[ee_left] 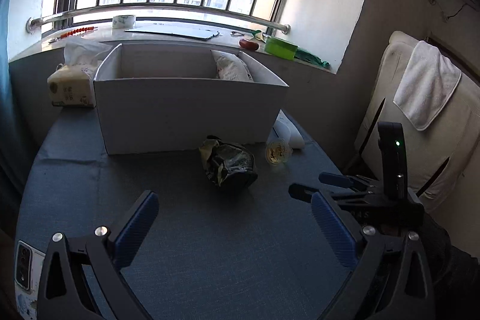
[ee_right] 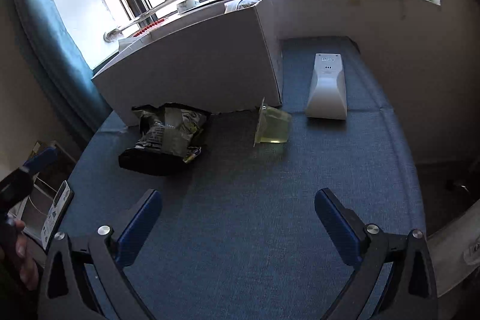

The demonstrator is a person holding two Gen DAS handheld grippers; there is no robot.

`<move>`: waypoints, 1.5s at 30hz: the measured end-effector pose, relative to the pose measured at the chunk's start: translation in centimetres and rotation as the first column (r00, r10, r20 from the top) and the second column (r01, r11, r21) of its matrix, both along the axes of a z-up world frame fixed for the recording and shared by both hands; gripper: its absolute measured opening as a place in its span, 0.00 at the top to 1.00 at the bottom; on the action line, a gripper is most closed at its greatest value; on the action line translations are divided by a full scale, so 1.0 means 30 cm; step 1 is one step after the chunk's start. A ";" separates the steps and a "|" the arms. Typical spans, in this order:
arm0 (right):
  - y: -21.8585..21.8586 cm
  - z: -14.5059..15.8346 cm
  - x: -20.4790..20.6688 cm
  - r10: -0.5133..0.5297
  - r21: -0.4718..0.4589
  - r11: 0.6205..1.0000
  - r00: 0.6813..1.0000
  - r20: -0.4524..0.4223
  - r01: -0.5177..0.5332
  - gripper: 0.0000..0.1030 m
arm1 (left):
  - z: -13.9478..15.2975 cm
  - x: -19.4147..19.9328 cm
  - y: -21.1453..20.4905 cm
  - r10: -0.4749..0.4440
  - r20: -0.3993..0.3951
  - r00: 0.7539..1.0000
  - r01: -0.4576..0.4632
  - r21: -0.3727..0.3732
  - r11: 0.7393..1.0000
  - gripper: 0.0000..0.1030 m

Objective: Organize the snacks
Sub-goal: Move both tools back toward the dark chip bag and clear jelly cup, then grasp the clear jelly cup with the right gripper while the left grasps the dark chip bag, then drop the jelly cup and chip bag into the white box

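Left wrist: tissue pack (ee_left: 70, 90), print illegible.

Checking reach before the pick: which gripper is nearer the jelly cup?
Right, by a little. The right gripper faces the jelly cup almost straight ahead; the left gripper sits further off, with the cup ahead to its right.

Both wrist views low over surface (ee_left: 210, 230), facing window; right view apparently angled leftward. Shared: box (ee_left: 186, 116), bag (ee_right: 168, 137).
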State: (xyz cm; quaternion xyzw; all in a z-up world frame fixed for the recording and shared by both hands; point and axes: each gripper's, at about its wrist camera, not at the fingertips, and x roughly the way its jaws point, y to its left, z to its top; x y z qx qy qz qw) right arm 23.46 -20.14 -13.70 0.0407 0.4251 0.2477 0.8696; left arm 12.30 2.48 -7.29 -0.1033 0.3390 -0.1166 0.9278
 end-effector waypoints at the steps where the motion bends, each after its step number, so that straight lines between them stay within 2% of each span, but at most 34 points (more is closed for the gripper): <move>1: 0.004 -0.005 0.024 -0.014 0.000 1.000 1.000 0.001 0.014 0.00 | -0.010 -0.004 -0.002 -0.001 -0.007 1.000 0.001 -0.006 1.000 0.00; 5: 0.022 -0.013 0.124 -0.035 0.007 0.999 0.999 -0.018 0.035 0.00 | -0.044 0.004 -0.007 0.010 -0.042 0.999 -0.011 -0.003 1.000 0.00; 9: 0.053 -0.037 0.194 -0.023 -0.015 1.000 0.997 -0.077 0.021 0.00 | -0.065 0.025 -0.007 0.016 -0.063 0.998 -0.016 0.002 1.000 0.00; 11: 0.067 -0.036 0.203 -0.014 -0.036 0.999 0.998 -0.067 0.012 0.08 | -0.074 0.040 -0.005 0.020 -0.074 0.997 -0.020 0.010 1.000 0.00; 12: 0.072 -0.032 0.202 -0.027 -0.066 0.998 0.998 -0.048 0.024 0.27 | -0.079 0.048 -0.004 0.021 -0.080 0.997 -0.020 0.011 1.000 0.00; 13: 0.073 -0.034 0.204 -0.035 -0.090 0.996 0.998 -0.053 0.030 0.70 | -0.084 0.056 -0.004 0.022 -0.087 0.996 -0.021 0.010 1.000 0.00; 20: 0.006 0.002 0.136 -0.040 0.017 0.999 0.998 -0.051 0.041 0.69 | -0.106 0.143 -0.003 0.019 -0.122 0.992 -0.020 -0.013 1.000 0.00; 23: -0.028 0.057 0.088 -0.038 0.072 0.997 0.999 -0.023 0.039 0.69 | -0.117 0.231 -0.012 0.017 -0.158 0.987 -0.021 -0.029 0.999 0.00; 26: -0.043 0.107 0.047 -0.035 0.104 0.994 0.999 0.005 0.034 0.69 | -0.132 0.330 -0.017 0.018 -0.196 0.980 -0.033 -0.075 0.997 0.00; 29: -0.048 0.137 0.025 -0.028 0.112 0.993 0.999 0.021 0.026 0.68 | -0.156 0.416 -0.041 0.025 -0.241 0.970 -0.042 -0.067 0.997 0.00; 30: -0.053 0.147 0.018 -0.026 0.115 0.993 0.999 0.023 0.023 0.68 | -0.170 0.437 -0.048 0.027 -0.259 0.965 -0.046 -0.069 0.997 0.03; 32: -0.058 0.156 0.016 -0.020 0.121 0.992 0.999 0.025 0.017 0.68 | -0.186 0.455 -0.058 0.015 -0.266 0.964 -0.036 -0.075 0.997 0.40; 34: -0.061 0.163 0.020 -0.018 0.136 0.991 1.000 0.019 0.015 0.68 | -0.180 0.438 -0.060 0.018 -0.243 0.970 -0.033 -0.058 0.998 0.54; 36: -0.067 0.178 0.020 -0.017 0.141 0.990 0.999 0.027 0.013 0.68 | -0.155 0.398 -0.051 0.016 -0.198 0.980 -0.027 -0.054 0.998 0.58; 41: -0.038 0.226 0.062 -0.013 0.169 0.986 0.998 0.063 0.002 0.68 | 0.009 0.271 0.014 0.037 -0.030 0.999 -0.039 -0.061 0.997 0.61; 45: 0.045 0.325 0.128 0.008 0.175 0.984 0.992 0.127 -0.030 0.68 | 0.178 0.256 0.083 0.070 0.103 0.992 -0.065 -0.046 0.997 0.62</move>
